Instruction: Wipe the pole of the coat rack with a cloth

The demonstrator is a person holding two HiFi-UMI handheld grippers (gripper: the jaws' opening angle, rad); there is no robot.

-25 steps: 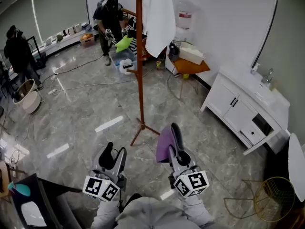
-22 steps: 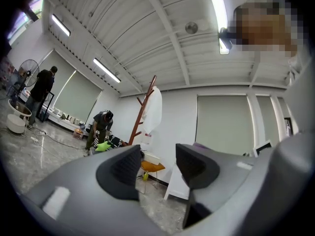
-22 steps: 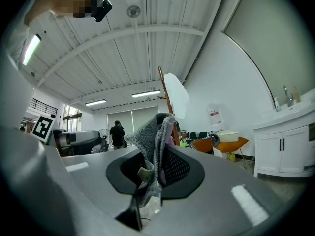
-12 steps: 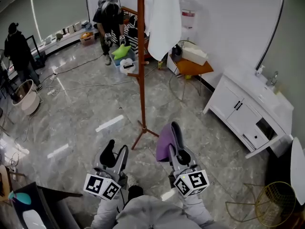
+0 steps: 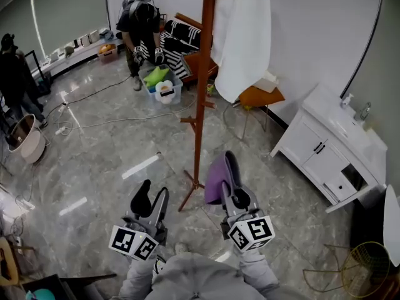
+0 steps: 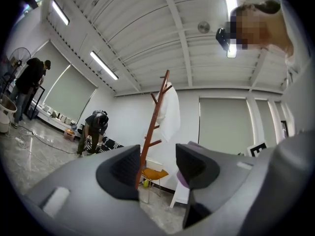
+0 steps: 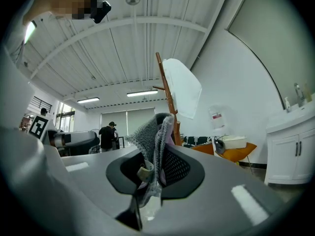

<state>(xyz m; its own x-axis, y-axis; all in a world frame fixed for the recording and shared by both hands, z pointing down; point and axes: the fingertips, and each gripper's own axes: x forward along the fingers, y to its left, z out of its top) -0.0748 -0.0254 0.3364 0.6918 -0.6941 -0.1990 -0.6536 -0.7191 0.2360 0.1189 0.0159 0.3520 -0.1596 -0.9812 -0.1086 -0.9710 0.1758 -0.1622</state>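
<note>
The coat rack's brown wooden pole [image 5: 200, 111] rises from splayed feet on the grey floor just ahead of me, with a white garment [image 5: 247, 36] hung near its top. The pole [image 6: 147, 141] also shows between the left jaws, and the pole [image 7: 167, 92] with the garment stands beyond the right jaws. My right gripper [image 5: 224, 177] is shut on a purple-grey cloth [image 5: 215, 181], just right of the pole's foot. That cloth [image 7: 153, 141] stands up between the jaws in the right gripper view. My left gripper [image 5: 151, 200] is open and holds nothing, left of the rack's feet.
A white sink cabinet [image 5: 331, 152] stands at the right wall, with an orange table [image 5: 259, 97] behind the rack. A person [image 5: 140, 27] bends over a bin [image 5: 164, 87] at the back; another person [image 5: 15, 74] is far left. Cables cross the floor and a wire basket [image 5: 365, 264] sits bottom right.
The view has closed in on the coat rack, so the pole and garment look larger and nearer. Both grippers keep their places low in view, the cloth still held.
</note>
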